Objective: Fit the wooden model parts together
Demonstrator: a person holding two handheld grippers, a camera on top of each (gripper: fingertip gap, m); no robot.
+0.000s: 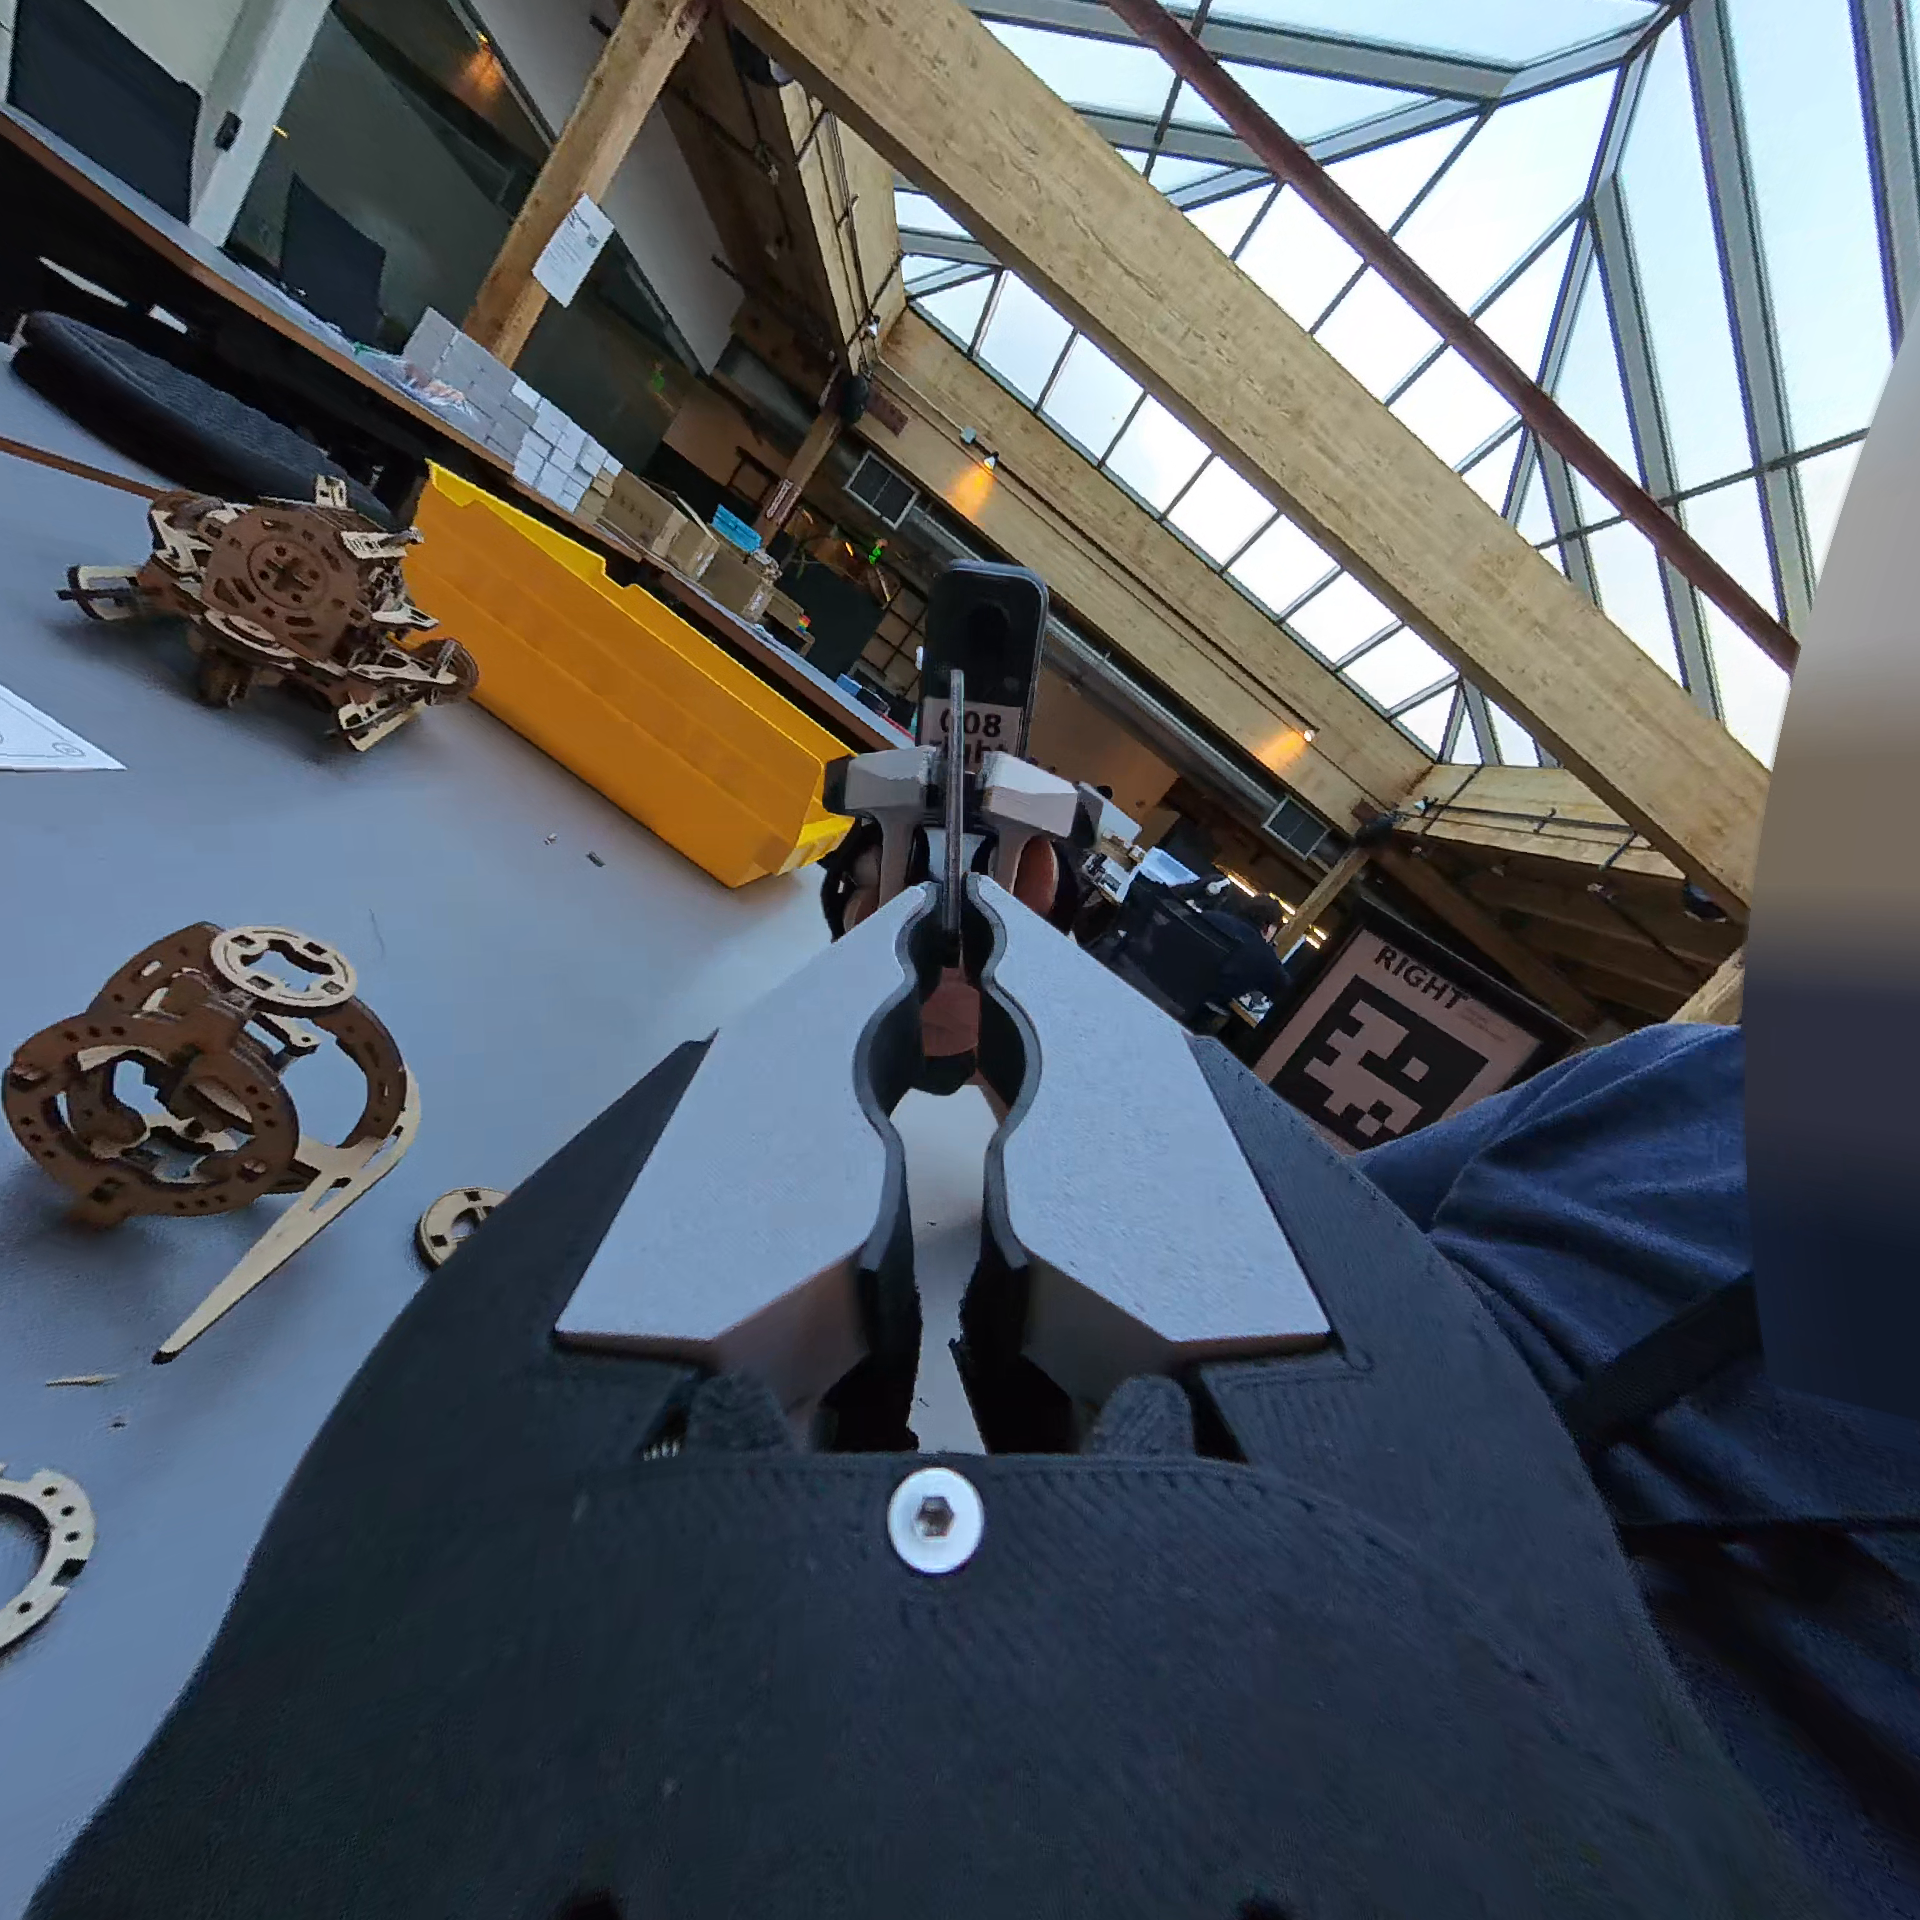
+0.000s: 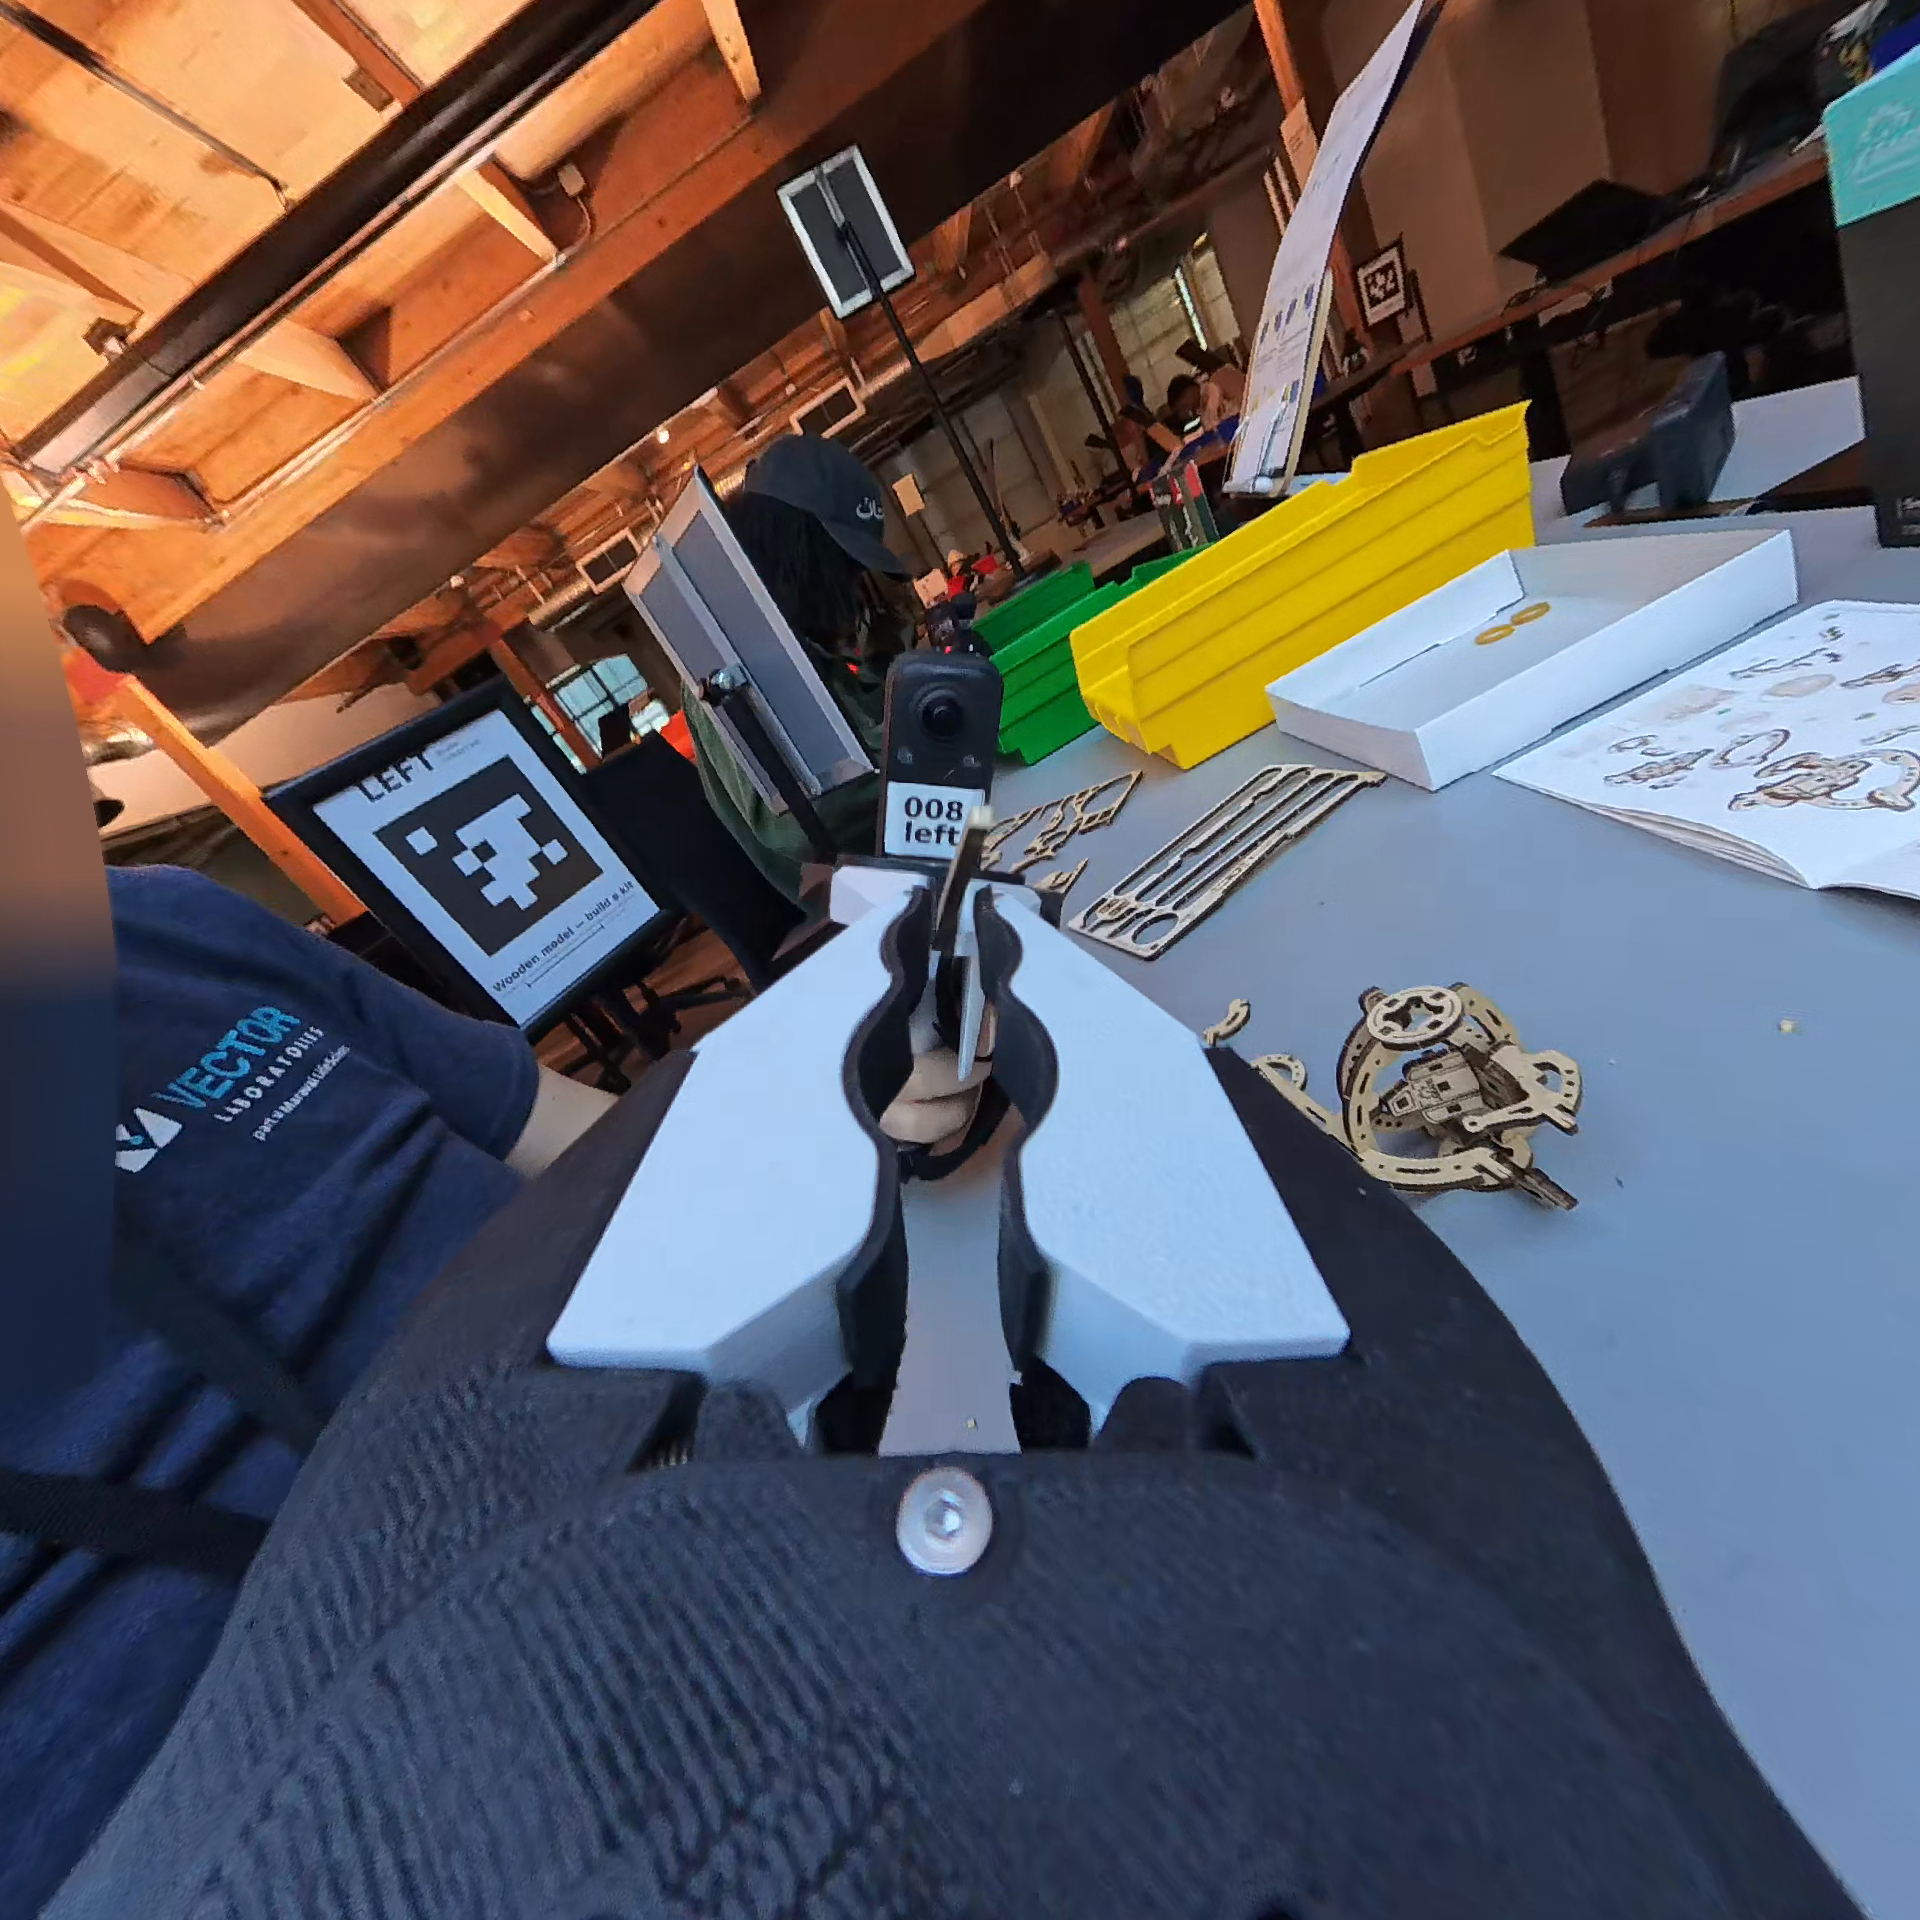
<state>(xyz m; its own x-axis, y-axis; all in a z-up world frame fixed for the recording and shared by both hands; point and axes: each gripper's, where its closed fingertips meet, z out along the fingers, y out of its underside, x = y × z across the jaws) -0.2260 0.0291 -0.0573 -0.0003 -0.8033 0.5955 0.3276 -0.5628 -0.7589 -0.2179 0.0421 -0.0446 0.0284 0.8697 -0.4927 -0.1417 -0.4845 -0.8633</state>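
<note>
Holding a thin flat wooden model piece edge-on, clamped at the tips of the left gripper, nearly closed, above the grey tabletop. Facing it tip to tip, the right gripper, nearly closed on the same piece. Lying on the tabletop, the half-built ring-shaped wooden model and another gear-covered wooden model beside the long yellow plastic bin.

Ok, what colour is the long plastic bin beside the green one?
Yellow; the long plastic bin shows best in the right wrist view.
</note>
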